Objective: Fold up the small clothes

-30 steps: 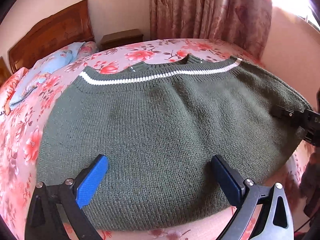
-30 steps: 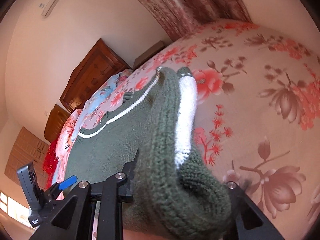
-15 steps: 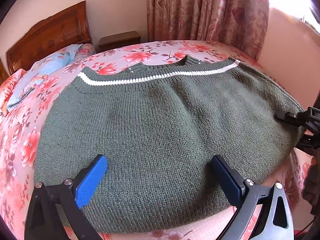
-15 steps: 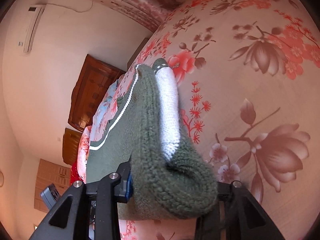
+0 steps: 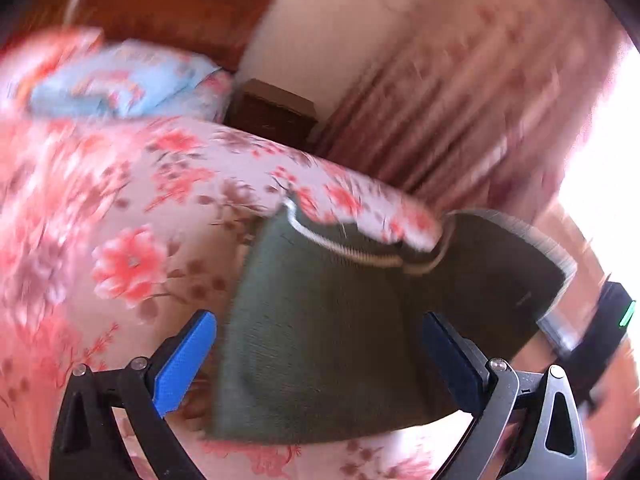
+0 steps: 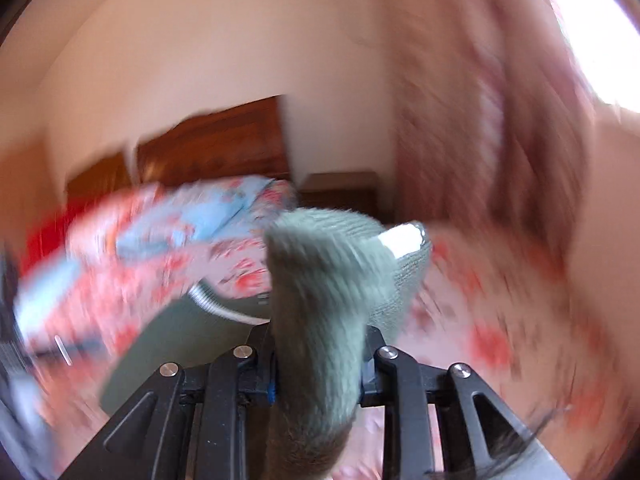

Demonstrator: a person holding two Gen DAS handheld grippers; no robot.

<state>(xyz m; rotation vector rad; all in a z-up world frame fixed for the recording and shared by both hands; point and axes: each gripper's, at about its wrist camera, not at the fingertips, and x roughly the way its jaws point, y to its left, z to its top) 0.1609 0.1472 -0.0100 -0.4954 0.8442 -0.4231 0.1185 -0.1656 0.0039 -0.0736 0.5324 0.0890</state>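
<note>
A dark green knitted sweater [image 5: 320, 340] with a white stripe lies on the floral bedspread [image 5: 120, 240]. Its right part is lifted and turned over the rest. My left gripper [image 5: 318, 354] is open with blue pads, low over the sweater's near part, holding nothing. My right gripper [image 6: 318, 376] is shut on a bunched fold of the sweater [image 6: 320, 292], held up above the bed; a white stripe patch shows at the fold's top. The right gripper's body shows at the right edge of the left wrist view [image 5: 600, 332]. Both views are blurred by motion.
A wooden headboard [image 5: 168, 12] and blue pillow [image 5: 120, 80] are at the bed's far end. A dark nightstand [image 5: 272, 112] stands beside flowered curtains [image 5: 460, 100]. A bright window [image 5: 600, 160] is at the right.
The right gripper has lifted the sweater's right side and swung it up and leftward over the garment. The left gripper has shifted and turned, with more bare bedspread now at its left.
</note>
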